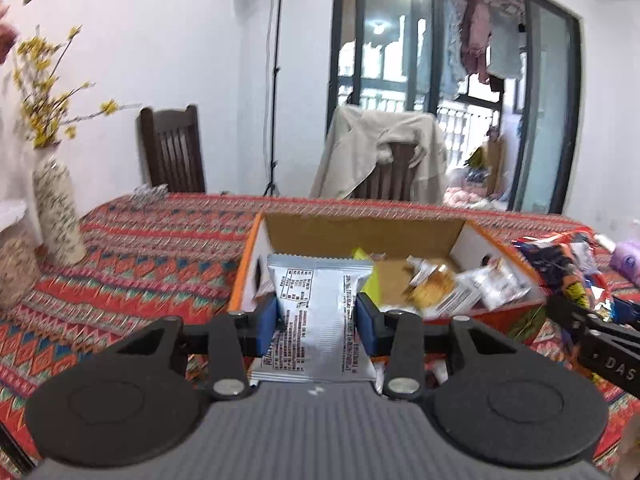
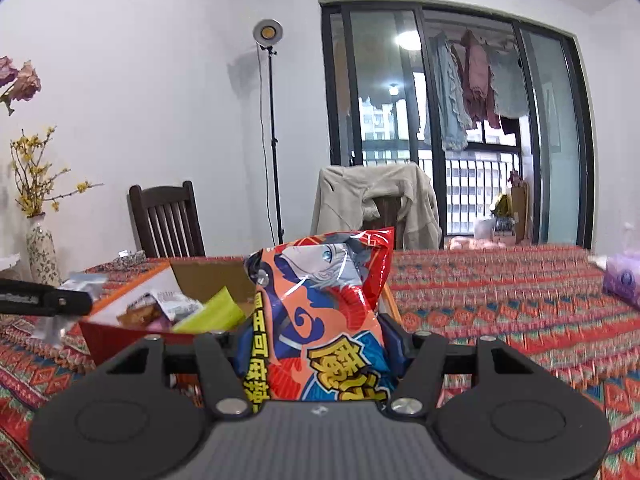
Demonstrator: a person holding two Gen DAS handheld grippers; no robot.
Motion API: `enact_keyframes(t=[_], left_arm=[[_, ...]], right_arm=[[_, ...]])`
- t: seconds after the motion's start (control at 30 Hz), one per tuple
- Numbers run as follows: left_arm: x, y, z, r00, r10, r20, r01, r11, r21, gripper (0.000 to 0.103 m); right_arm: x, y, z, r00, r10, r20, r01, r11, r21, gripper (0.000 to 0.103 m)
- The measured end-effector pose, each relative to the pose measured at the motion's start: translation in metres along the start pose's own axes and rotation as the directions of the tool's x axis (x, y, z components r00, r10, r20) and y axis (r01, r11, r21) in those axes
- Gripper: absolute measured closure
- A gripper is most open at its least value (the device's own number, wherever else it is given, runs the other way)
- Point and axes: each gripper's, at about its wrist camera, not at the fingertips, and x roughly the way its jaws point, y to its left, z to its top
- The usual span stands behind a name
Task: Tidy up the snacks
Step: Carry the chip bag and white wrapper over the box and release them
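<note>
- Left wrist view: left tongs [image 1: 316, 320] level, aimed forward over the near edge of the cardboard box [image 1: 256, 240]; blue pads clamped on both sides of a silver snack packet [image 1: 320, 304], held upright with its printed back toward the camera, its top reaching over the box's near-left corner.
- Same view: the box sits open on the table [image 1: 152, 240], which carries a red patterned cloth; small wrapped snacks [image 1: 448, 288] lie loose on the box floor, toward its right side.
- Same view, right edge: right tongs [image 1: 616, 316] enter low from the right, just beside the box's right wall, with a colourful bag at their tip.
- Right wrist view: right tongs [image 2: 316, 344] level, clamped on a red-and-orange snack bag [image 2: 320, 312], held upright and lifted clear of the table, just right of the box.
- Same view, left edge: the left tongs' black arm reaches in over the box's near-left side, the silver packet at its tip.
- Surroundings: patterned vase with yellow flowers [image 1: 56, 208] at the table's left; purple tissue pack [image 2: 624, 280] at its right; two dark wooden chairs behind, one [image 2: 380, 196] draped with a beige jacket.
</note>
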Motion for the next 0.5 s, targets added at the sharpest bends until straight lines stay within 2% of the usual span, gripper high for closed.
enact_keyframes(t=[0.27,0.5], left_arm=[[0.018,-0.018,0.026,0.998,-0.026,0.052,0.025,1.0,0.013,0.061],[0.05,-0.025,0.045,0.998,-0.023,0.066,0.023,1.0,0.0,0.061]], right_arm=[[0.024,0.016,0.042,0.999,0.018,0.037,-0.017,0.999,-0.036,0.043],[0.071,0.023,0.064,1.0,0.017,0.012,-0.017,1.0,-0.009,0.043]])
